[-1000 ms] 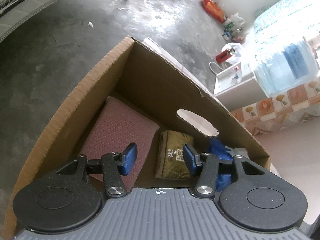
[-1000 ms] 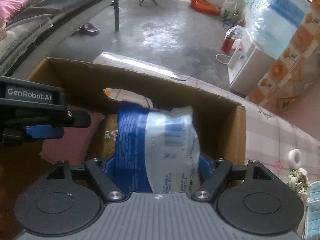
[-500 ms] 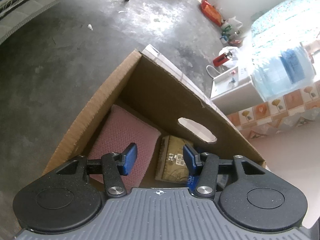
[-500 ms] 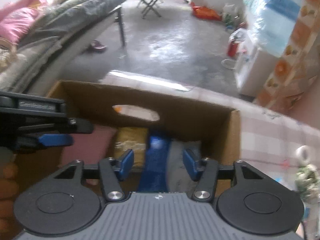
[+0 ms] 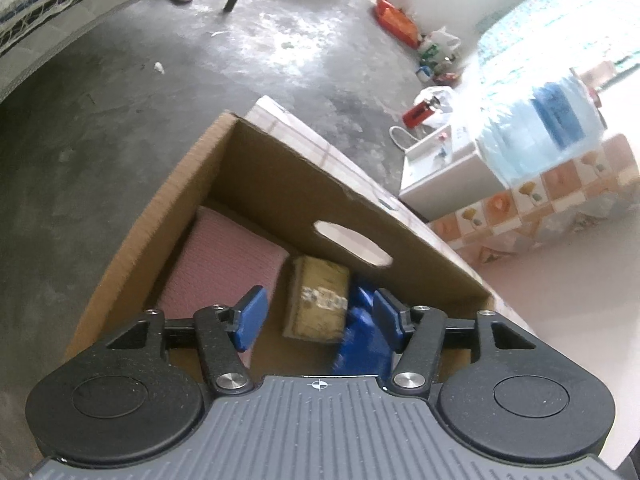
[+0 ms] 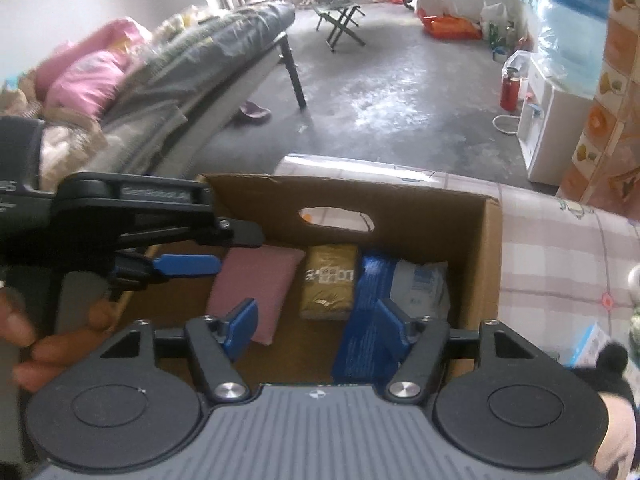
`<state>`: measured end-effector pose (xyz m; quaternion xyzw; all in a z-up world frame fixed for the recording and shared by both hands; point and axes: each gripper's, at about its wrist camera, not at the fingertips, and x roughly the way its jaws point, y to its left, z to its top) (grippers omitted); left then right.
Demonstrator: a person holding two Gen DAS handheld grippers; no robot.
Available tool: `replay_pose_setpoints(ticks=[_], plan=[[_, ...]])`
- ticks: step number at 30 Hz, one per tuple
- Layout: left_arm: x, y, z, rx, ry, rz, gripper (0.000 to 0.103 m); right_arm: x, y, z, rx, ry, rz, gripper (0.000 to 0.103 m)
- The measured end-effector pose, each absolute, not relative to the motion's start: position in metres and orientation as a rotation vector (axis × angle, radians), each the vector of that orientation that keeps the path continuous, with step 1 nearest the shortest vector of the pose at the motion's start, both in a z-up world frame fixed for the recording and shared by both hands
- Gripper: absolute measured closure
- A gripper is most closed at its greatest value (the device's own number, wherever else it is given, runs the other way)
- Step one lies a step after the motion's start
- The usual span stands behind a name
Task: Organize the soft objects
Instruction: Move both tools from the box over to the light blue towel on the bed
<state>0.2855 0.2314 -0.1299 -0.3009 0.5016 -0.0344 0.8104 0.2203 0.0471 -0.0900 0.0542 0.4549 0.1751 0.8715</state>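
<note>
In the brown cardboard box (image 6: 486,264), a pink knitted pad (image 6: 256,286), tan paper-wrapped pack (image 6: 330,280) and blue-and-white plastic pack (image 6: 384,300) lie side by side. The right gripper (image 6: 316,324) hovers at their six o'clock, jaws opening (nothing between them). The left gripper (image 5: 316,316), at nine o'clock, opens empty too.

Box (image 6: 490,264) holds cushion (image 6: 256,280) left — packets (image 6: 330,280) right.

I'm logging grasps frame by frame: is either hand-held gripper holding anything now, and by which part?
Nothing is held. Both the left hand-held gripper and right hand-held gripper are opening, empty, above the cardboard box.
</note>
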Motion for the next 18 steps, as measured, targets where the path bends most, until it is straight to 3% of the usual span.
replay_pose_setpoints(ticks=[7,12,18], plan=[[0.260,0.211,-0.096,-0.579,1.052,-0.122,0.036,0.175,0.011,-0.066,0.211,0.918,0.379,0.028],[0.229,0.195,-0.074,-0.531,1.047,-0.139,0.035,0.141,-0.021,-0.051,0.283,0.893,0.380,0.014],[0.179,0.177,-0.047,-0.477,1.041,-0.091,0.035,0.103,-0.059,-0.041,0.342,0.918,0.402,0.013]])
